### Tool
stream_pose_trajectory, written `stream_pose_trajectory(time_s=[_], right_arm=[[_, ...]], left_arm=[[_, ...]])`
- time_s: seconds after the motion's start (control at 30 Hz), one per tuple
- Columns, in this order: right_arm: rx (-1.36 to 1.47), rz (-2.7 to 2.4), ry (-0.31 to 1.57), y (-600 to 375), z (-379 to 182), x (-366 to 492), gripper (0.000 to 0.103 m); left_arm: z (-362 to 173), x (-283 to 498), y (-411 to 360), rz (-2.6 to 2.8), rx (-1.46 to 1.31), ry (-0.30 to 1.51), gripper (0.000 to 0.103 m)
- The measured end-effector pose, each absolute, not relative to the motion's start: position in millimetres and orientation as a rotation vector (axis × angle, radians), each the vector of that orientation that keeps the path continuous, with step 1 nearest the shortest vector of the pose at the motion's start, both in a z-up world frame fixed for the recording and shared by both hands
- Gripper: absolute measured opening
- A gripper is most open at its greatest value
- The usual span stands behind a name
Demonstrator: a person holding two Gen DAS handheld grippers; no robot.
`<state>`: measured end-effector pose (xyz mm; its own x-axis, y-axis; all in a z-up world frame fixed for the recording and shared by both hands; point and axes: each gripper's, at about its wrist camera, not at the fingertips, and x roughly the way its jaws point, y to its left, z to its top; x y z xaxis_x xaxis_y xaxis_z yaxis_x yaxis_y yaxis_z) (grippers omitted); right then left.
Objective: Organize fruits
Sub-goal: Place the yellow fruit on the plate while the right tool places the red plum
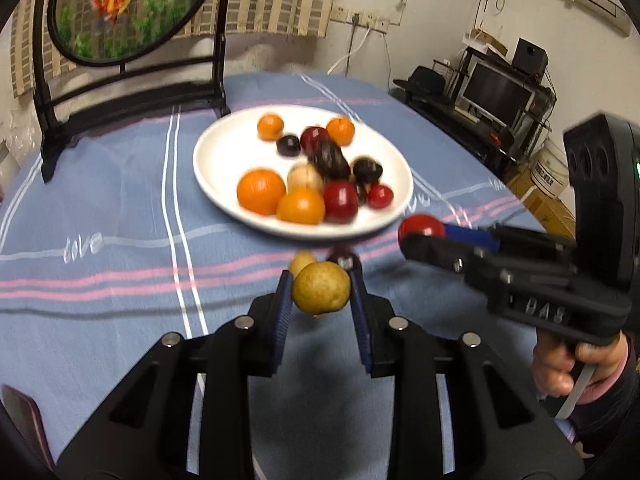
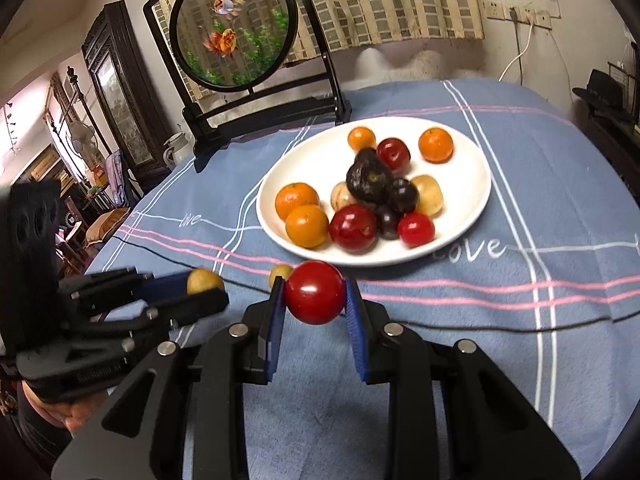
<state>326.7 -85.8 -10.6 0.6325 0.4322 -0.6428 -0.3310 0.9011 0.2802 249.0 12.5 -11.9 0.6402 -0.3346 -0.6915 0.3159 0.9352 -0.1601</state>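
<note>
Two fruits are held at this moment, one in each gripper. From the left wrist view, the left gripper (image 1: 321, 300) has its jaws closed on a yellow-brown fruit (image 1: 320, 288), lifted a little above the blue cloth of the table (image 1: 100, 272), on the near side of the white plate (image 1: 224, 168). A second small yellow fruit (image 1: 301, 261) and a dark fruit (image 1: 345, 259) lie on the cloth between this gripper and the plate.

From the right wrist view, the right gripper (image 2: 315, 300) has its jaws closed on a red fruit (image 2: 315, 293), also just on the near side of the plate, where oranges, red and dark fruits are piled.

I judge both picks are done and the carrying step is in hand. The next move calls for bringing each fruit over the plate and releasing it gently beside its own kind.
</note>
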Motion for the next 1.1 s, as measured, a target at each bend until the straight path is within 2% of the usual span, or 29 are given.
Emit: stream_pose_trajectory(time_s=[0.3,0.53,0.57,0.6,0.63,0.67,0.73,0.9,1.1], right_arm=[[0.119,0.377,0.704,-95,10,380,0.029],[0.144,0.344,0.729,-99,-1,436,0.030],[0.140,0.332,0.732,-99,-3,440,0.033],[0.136,0.313,0.737,-99,-5,442,0.036],[0.144,0.302,0.748,-101,-7,441,0.044],[0.159,0.311,0.751,-103,-6,439,0.046],[0.159,0.328,0.730,-106,-1,426,0.046],[0.129,0.362,0.705,-101,7,384,0.046],[0.071,0.421,0.745,-80,-13,337,0.046]], left_arm=[[14,321,4,-0.327,-0.005,0.737,0.029],[-2,389,3,-0.267,-0.018,0.787,0.029],[-4,391,3,-0.253,-0.012,0.790,0.034],[-5,393,3,-0.234,-0.010,0.790,0.060],[-3,390,6,-0.210,-0.019,0.779,0.072],[-1,386,9,-0.195,-0.031,0.760,0.079],[5,372,16,-0.194,-0.045,0.749,0.079],[7,324,39,-0.119,-0.091,0.733,0.092],[-16,274,67,-0.031,-0.148,0.743,0.094]])
